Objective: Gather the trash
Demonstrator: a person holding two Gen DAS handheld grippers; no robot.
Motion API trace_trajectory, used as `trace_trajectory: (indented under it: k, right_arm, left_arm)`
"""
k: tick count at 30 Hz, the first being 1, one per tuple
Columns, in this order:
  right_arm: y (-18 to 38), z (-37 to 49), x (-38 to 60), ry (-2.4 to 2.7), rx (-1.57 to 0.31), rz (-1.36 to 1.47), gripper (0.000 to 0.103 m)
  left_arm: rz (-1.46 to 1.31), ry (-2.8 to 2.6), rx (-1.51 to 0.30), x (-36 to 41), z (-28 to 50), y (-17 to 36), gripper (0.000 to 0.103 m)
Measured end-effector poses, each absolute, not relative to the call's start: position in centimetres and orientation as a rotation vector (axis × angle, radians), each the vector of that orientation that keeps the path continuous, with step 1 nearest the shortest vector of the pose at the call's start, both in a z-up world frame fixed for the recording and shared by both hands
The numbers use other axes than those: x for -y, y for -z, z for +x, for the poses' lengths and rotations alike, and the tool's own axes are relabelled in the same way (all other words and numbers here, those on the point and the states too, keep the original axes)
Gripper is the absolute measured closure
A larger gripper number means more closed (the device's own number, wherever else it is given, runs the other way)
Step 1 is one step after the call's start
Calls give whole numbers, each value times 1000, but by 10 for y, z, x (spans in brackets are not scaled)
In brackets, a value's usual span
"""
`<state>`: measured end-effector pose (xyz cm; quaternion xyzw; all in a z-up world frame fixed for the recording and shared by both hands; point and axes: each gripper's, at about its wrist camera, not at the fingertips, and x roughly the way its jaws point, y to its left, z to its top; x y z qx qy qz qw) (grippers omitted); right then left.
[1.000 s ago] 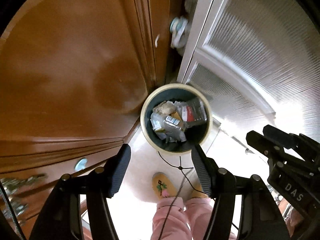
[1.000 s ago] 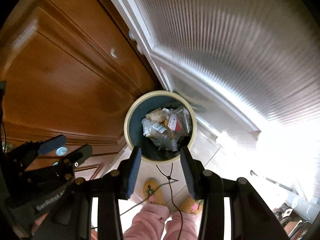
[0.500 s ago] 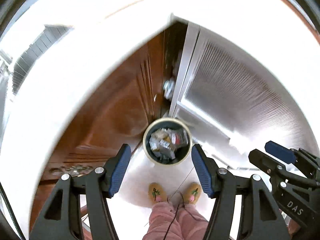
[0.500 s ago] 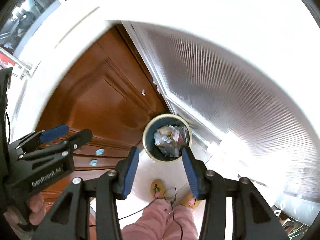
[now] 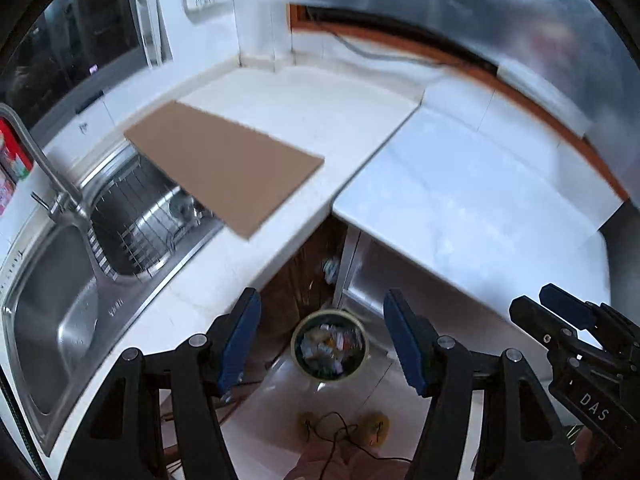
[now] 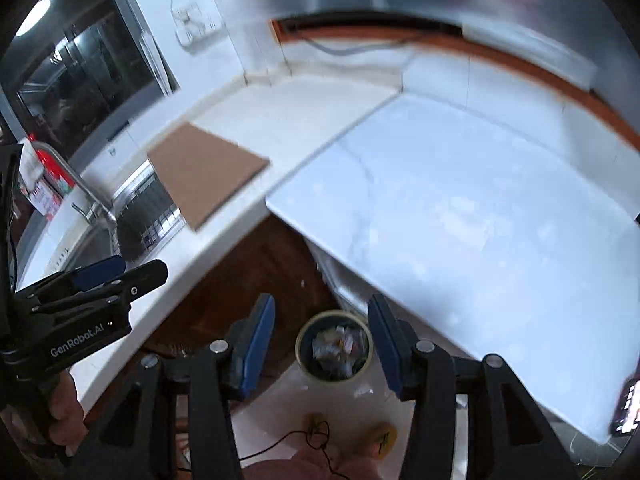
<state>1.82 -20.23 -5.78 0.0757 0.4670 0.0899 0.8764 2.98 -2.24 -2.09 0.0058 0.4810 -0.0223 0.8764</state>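
Note:
A round trash bin [image 5: 329, 345] with a cream rim stands on the floor far below, holding crumpled wrappers and packets; it also shows in the right wrist view [image 6: 334, 345]. My left gripper [image 5: 322, 340] is open and empty, high above the bin. My right gripper [image 6: 322, 344] is open and empty too, beside the left. Each gripper shows at the edge of the other's view, the right gripper [image 5: 560, 320] at the right and the left gripper [image 6: 116, 276] at the left.
A white L-shaped counter [image 5: 304, 120] carries a brown cardboard sheet [image 5: 224, 164] partly over a steel sink [image 5: 60, 304] with a tap [image 5: 44, 168]. A pale worktop [image 6: 460, 216] lies right. Brown cabinet doors [image 6: 240, 280] stand under the counter. The person's slippers [image 5: 340, 430] are on the floor.
Both grippers rose well above the counter; the bin shrank in view and the counter, sink and cardboard came into sight. Both stayed open.

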Motion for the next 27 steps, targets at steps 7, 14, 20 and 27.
trace_trajectory:
  k: [7, 14, 20, 27]
  right_arm:
    - [0, 13, 207, -207, -900, 202, 54]
    - [-31, 5, 202, -202, -837, 188, 54]
    - [-39, -1, 201, -200, -816, 190, 54]
    - [-46, -9, 196, -199, -796, 177, 54]
  left_arm:
    - [20, 54, -914, 30, 26, -28, 40]
    - [27, 62, -844, 42, 17, -57, 40]
    - [23, 68, -814, 45, 10, -70, 39]
    - [31, 76, -796, 45, 1, -79, 39]
